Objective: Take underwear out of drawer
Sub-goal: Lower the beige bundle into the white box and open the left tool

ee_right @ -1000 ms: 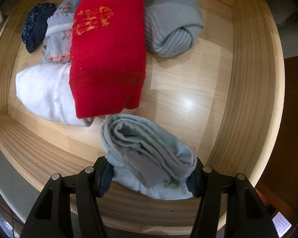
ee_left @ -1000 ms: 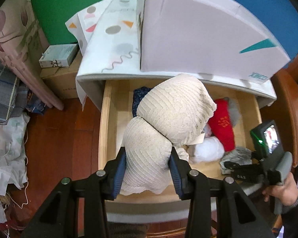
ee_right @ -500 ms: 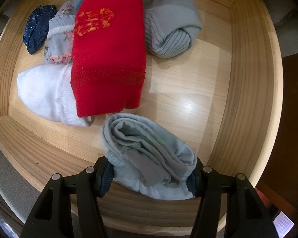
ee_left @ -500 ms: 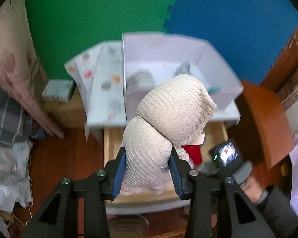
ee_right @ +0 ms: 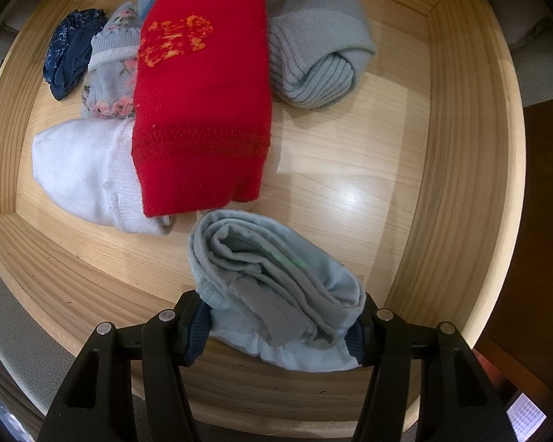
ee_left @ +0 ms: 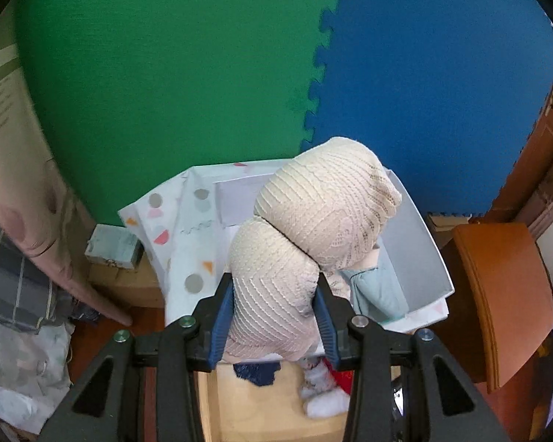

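Note:
My left gripper [ee_left: 274, 313] is shut on a cream lace bra [ee_left: 313, 228] and holds it high above the open wooden drawer [ee_left: 217, 405], in front of a white box [ee_left: 416, 254]. My right gripper [ee_right: 280, 328] is shut on a rolled pale blue underwear [ee_right: 276, 283] at the drawer's front right [ee_right: 442, 184]. In the drawer lie a red folded piece [ee_right: 202, 110], a white piece [ee_right: 84, 169], a grey rolled piece [ee_right: 317, 55], a floral piece [ee_right: 110, 62] and a dark blue lace piece [ee_right: 70, 51].
The white box stands on a cabinet top with a patterned cloth [ee_left: 188, 243], and a light blue garment [ee_left: 376, 287] lies in it. A green and blue foam wall [ee_left: 313, 73] is behind. A wooden chair [ee_left: 505, 294] is to the right, laundry [ee_left: 18, 294] to the left.
My left gripper has risen and tilted up with the bra, from just over the drawer to the level of the white box. My right gripper has barely moved with the pale blue underwear.

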Tool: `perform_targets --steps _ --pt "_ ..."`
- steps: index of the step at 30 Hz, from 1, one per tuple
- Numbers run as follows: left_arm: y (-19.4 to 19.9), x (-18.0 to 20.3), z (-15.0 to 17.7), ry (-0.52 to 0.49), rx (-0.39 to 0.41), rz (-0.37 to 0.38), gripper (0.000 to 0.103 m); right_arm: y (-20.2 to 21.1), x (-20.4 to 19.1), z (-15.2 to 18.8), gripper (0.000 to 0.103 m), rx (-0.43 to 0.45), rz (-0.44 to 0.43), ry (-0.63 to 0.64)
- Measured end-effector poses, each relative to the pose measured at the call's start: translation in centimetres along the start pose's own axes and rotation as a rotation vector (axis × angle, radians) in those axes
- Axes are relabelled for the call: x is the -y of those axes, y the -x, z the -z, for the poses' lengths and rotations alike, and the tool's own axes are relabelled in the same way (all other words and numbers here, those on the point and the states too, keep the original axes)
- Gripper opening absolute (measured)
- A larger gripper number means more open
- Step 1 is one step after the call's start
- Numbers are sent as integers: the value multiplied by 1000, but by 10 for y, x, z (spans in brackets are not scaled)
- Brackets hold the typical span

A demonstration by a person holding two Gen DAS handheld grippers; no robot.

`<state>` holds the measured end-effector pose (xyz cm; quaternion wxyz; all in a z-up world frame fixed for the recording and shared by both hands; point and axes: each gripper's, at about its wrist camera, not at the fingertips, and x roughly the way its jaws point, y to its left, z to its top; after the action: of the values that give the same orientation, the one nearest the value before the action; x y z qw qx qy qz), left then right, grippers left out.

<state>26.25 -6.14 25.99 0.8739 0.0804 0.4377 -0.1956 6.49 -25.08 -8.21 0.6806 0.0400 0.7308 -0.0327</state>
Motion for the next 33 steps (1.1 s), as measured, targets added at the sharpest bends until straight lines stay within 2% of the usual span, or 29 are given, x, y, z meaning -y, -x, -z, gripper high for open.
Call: perform_targets --steps 4,8,12,15,22,28,33 --pt "-38 12 -9 -26 -32 -32 42 0 0 0 55 0 0 0" --pt "-70 18 -2 -45 -80 -73 42 0 0 0 55 0 0 0" --pt "-93 16 7 -28 -126 -72 42 0 0 0 55 -1 0 1" --pt "-106 19 15 -56 -152 -92 43 0 0 0 55 -1 0 1" --pt "-122 11 28 -56 -170 -109 45 0 0 0 55 -1 0 1" --pt "-122 12 29 -61 -172 -113 53 0 0 -1 55 -1 0 2" --pt "-117 17 30 -84 -162 -121 55 0 0 -1 55 -1 0 2"
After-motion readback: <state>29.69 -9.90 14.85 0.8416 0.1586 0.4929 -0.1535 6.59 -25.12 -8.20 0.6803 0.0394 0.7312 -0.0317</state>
